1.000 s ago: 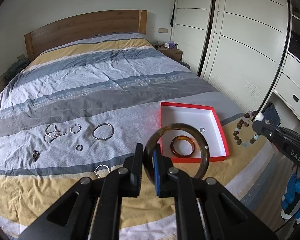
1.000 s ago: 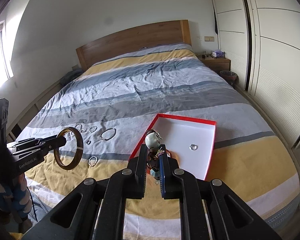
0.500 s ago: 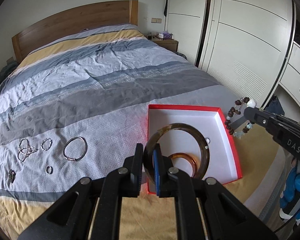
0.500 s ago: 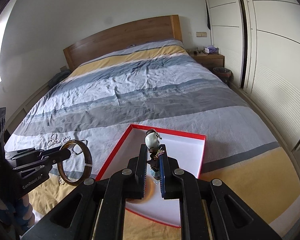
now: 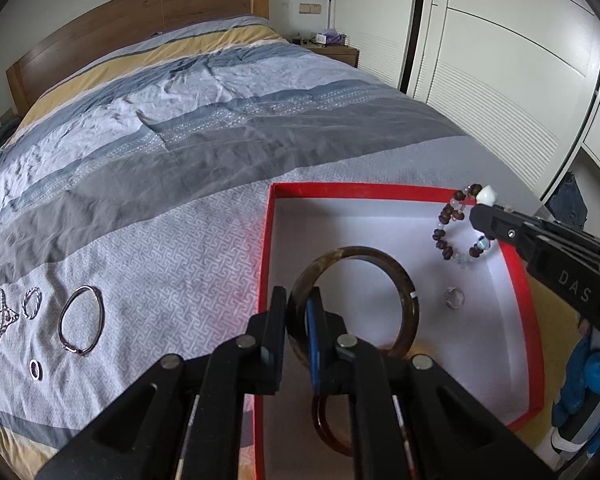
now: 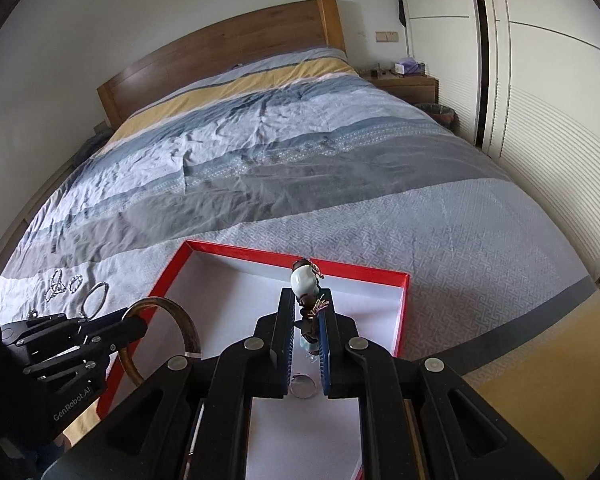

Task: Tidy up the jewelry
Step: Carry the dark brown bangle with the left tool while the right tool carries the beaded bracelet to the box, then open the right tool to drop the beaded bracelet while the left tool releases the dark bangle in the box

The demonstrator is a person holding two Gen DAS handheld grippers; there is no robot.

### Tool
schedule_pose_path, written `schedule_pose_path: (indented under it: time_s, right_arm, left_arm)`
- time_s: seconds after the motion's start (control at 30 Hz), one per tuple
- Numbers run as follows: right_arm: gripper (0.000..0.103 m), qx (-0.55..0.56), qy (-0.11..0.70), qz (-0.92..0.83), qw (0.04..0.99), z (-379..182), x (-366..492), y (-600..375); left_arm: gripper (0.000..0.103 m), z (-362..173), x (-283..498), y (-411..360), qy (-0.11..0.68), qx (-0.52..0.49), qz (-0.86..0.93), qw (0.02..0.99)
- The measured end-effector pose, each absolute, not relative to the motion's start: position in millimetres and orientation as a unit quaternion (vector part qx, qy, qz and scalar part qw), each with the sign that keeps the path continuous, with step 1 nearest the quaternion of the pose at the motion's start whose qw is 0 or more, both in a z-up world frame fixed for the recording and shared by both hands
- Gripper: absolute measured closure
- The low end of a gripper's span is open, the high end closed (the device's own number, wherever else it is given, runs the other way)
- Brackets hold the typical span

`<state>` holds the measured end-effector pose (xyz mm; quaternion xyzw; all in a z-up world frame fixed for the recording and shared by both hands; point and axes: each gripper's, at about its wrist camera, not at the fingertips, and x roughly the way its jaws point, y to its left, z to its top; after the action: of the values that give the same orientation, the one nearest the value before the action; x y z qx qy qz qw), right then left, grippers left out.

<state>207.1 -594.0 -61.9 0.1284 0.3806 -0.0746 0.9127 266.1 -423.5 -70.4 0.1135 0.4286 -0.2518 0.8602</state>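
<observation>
A red box (image 5: 518, 292) with a white inside lies on the bed. My left gripper (image 5: 298, 322) is shut on a dark brown bangle (image 5: 404, 276) and holds it over the box; the bangle also shows in the right wrist view (image 6: 188, 326). A second amber bangle (image 5: 328, 436) and a small silver ring (image 5: 454, 297) lie inside. My right gripper (image 6: 305, 320) is shut on a beaded bracelet (image 6: 305, 284) with a white bead, above the box (image 6: 402, 312); the bracelet hangs over the box's far right corner in the left wrist view (image 5: 446, 236).
Several silver bracelets and rings lie on the striped bedspread left of the box, among them a large hoop (image 5: 80, 326) and a small ring (image 5: 35, 369). White wardrobe doors (image 5: 500, 60) stand to the right. A wooden headboard (image 6: 220, 56) is at the far end.
Both grippers have moved forward and down over the red box, carrying the bangle and the beaded bracelet with them. The box now fills more of both views.
</observation>
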Motion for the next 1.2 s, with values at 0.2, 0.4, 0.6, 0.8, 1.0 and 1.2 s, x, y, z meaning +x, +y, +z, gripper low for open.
schedule_pose_path:
  time_s: [0.2,0.4,0.6,0.8,1.0,1.2]
  right_arm:
    - [0.092,0.127,0.403,-0.079,0.903,-87.4,216.1,-602.8]
    - [0.091,0.102,0.421,-0.088,0.897,-93.8,220.0,-603.7]
    - [0.080,0.085,0.424,-0.099,0.896,-91.7,221.3,-601.2]
    - [0.075,0.077,0.419,-0.106,0.899,-82.3,212.6,-600.2]
    - [0.075,0.084,0.409,-0.117,0.901,-61.3,189.5,-599.7]
    - [0.075,0.093,0.396,-0.126,0.905,-30.3,151.3,-585.7]
  left_arm:
    - [0.094,-88.2,273.8,-432.5,0.436,0.120,-0.252,0.855]
    - [0.092,-98.8,273.4,-438.3,0.446,0.123,-0.249,0.851]
    - [0.090,-100.5,270.8,-437.9,0.450,0.116,-0.254,0.848]
    - [0.079,-94.8,263.6,-433.6,0.450,0.106,-0.262,0.847]
    - [0.076,-74.5,248.3,-421.3,0.443,0.095,-0.267,0.851]
    - [0.071,-36.0,217.1,-397.9,0.418,0.095,-0.261,0.865]
